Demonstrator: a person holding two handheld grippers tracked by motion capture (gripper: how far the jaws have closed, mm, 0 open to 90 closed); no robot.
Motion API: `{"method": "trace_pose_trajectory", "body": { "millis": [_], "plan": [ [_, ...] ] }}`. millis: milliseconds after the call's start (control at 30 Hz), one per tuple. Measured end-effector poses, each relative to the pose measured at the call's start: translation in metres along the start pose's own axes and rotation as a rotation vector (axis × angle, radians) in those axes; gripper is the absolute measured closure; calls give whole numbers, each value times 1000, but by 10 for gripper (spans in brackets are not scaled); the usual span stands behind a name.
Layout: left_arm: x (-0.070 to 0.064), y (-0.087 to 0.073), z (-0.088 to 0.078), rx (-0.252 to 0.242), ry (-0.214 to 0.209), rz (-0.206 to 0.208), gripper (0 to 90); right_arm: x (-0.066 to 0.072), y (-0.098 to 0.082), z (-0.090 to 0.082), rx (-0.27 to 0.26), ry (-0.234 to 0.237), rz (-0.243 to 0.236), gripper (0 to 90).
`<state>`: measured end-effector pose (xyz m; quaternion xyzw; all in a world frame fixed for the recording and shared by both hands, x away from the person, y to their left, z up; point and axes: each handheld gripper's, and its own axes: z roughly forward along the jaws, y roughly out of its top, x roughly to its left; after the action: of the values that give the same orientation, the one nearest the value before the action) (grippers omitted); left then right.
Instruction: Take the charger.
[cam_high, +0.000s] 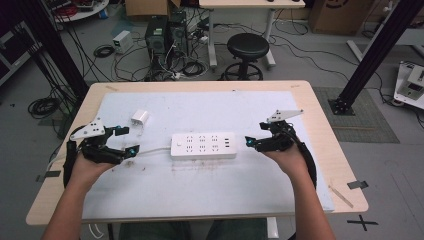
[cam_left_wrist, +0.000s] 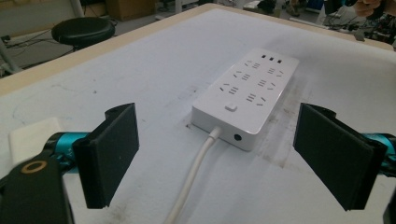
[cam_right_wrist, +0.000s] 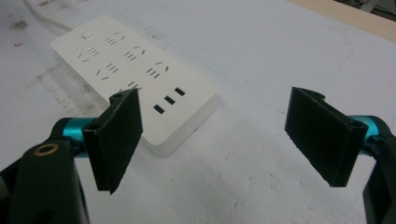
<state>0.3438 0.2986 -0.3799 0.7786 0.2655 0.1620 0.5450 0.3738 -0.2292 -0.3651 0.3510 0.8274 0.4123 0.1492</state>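
A white plastic power strip lies flat near the middle of the table, a smooth rounded-corner slab whose long axis runs from 9 o'clock to 3 o'clock in the high view. Its top carries two rows of socket slots, a small square button at the cord end and three dark rectangular ports at the far end, toward 3 o'clock. A round white cord leaves the 9 o'clock end and trails toward the left gripper. The table is pale wood at the rim, covered by a matte light-grey sheet that is scuffed and speckled with brownish marks around the strip. A small white block-shaped adapter sits on the sheet at about 10 o'clock from the strip, well apart from it. The left gripper, at 9 o'clock of the strip, has its flat black foam-like jaws spread wide with nothing between them; in the left gripper view the cord end of the strip faces the camera. The right gripper, at 3 o'clock and just beside the port end, is likewise spread and empty, the strip lying ahead beyond its left jaw in the right gripper view. A black round stool stands on the floor at 12 o'clock.
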Motion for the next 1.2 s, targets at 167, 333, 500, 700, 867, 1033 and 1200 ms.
{"method": "trace_pose_trajectory", "body": {
  "millis": [167, 333, 500, 700, 867, 1033, 1200],
  "plan": [
    [5, 4, 3, 11, 35, -15, 144, 1, 2, -2, 4, -5, -4, 196],
    [11, 7, 4, 11, 59, -26, 144, 0, 2, -5, -7, -5, -1, 196],
    [19, 12, 8, 14, 88, -60, 144, 2, 3, -6, -11, -9, -4, 196],
    [42, 16, 23, 67, 187, -117, 144, 5, 3, -8, -8, -6, -9, 195],
    [55, 14, 29, 100, 236, -147, 144, 5, 3, -8, -5, -8, -9, 195],
    [63, 33, 39, 141, 250, -116, 145, 5, 3, -4, 8, -9, -7, 196],
    [75, 44, 53, 191, 276, -112, 145, 7, 3, -2, 19, -10, -12, 196]
  ]
}}
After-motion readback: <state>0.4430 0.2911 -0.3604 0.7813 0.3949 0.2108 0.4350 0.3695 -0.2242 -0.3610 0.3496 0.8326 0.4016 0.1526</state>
